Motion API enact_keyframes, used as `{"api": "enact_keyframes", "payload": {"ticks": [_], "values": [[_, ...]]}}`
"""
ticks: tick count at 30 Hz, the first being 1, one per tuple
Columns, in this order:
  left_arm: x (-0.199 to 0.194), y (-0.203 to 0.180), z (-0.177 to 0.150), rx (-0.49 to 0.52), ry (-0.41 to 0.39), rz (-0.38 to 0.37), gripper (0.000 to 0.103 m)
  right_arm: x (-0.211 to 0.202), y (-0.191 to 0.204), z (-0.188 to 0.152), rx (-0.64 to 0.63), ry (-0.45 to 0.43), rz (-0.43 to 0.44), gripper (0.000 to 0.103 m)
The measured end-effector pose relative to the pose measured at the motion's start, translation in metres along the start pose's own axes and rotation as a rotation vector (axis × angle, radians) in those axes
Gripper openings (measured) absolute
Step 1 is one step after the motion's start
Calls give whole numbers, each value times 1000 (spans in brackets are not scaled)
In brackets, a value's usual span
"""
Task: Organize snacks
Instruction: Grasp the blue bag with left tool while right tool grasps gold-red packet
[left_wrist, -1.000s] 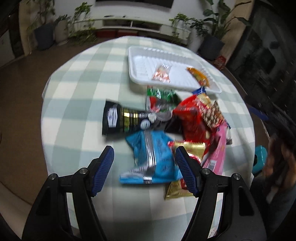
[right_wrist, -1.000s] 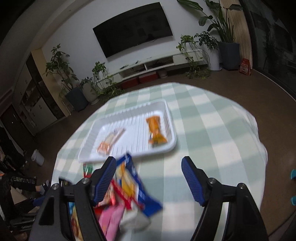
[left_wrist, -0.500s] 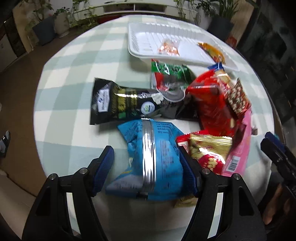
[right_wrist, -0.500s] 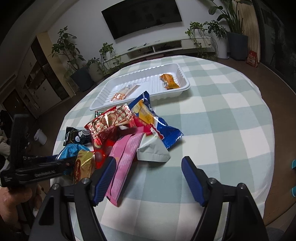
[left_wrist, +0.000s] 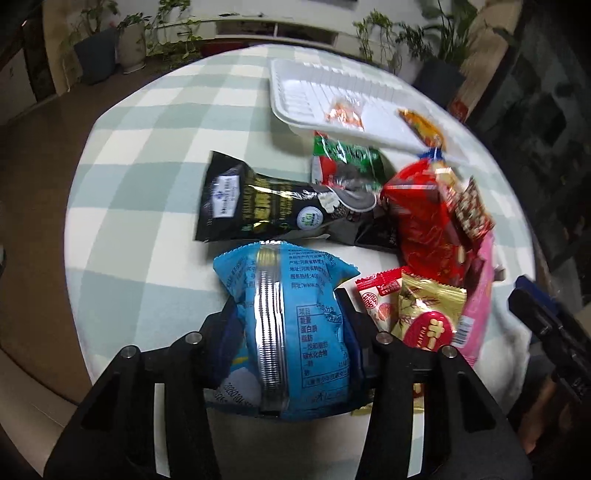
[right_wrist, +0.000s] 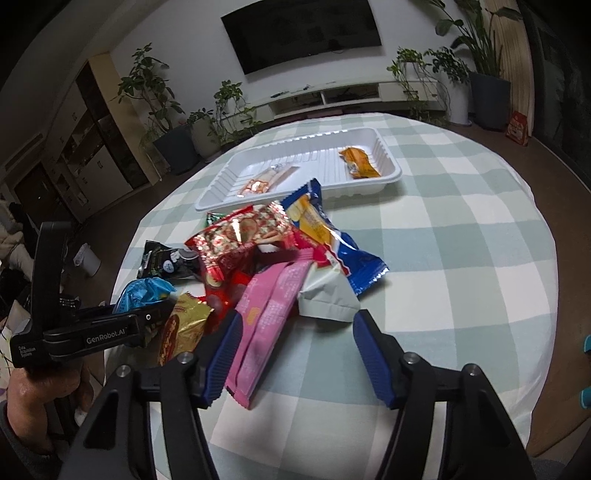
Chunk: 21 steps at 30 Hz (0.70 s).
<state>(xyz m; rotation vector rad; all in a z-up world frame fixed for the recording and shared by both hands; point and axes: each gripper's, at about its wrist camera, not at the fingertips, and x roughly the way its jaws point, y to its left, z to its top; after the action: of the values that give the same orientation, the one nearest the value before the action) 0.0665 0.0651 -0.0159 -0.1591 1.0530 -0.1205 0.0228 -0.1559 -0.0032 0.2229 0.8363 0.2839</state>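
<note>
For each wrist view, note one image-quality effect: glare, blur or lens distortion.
Left wrist view: glare streaks the silver seam of the blue snack bag; the far snacks and white tray are smeared. Right wrist view: fisheye bulges the checked tablecloth; corners darken.

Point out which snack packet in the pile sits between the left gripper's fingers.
The blue packet with the silver seam, at the pile's near edge. The left gripper has just closed its jaws on its sides; every other packet lies outside them.

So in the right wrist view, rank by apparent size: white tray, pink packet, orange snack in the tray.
1. white tray, widest, though farthest away.
2. pink packet, smaller; nearness to the camera inflates it.
3. orange snack, clearly smallest.
</note>
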Motion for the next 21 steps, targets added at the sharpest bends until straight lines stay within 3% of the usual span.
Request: {"api": "enact_keyframes", "payload": {"ticks": [4, 9, 13, 17, 21], "values": [[-24, 14, -7, -74, -80, -67, 45, -7, 15, -3, -14, -12, 66, 65], [-44, 20, -12, -103, -174, -78, 45, 3, 55, -21, -48, 64, 138, 64], [-50, 22, -15, -105, -193, -60, 45, 17, 80, -24, -64, 100, 121, 61], [-53, 25, -17, -103, -202, -53, 45, 40, 99, -19, -58, 133, 51, 60], [-51, 30, -18, -115, -190, -64, 45, 62, 110, -23, -103, 160, -17, 49]]}}
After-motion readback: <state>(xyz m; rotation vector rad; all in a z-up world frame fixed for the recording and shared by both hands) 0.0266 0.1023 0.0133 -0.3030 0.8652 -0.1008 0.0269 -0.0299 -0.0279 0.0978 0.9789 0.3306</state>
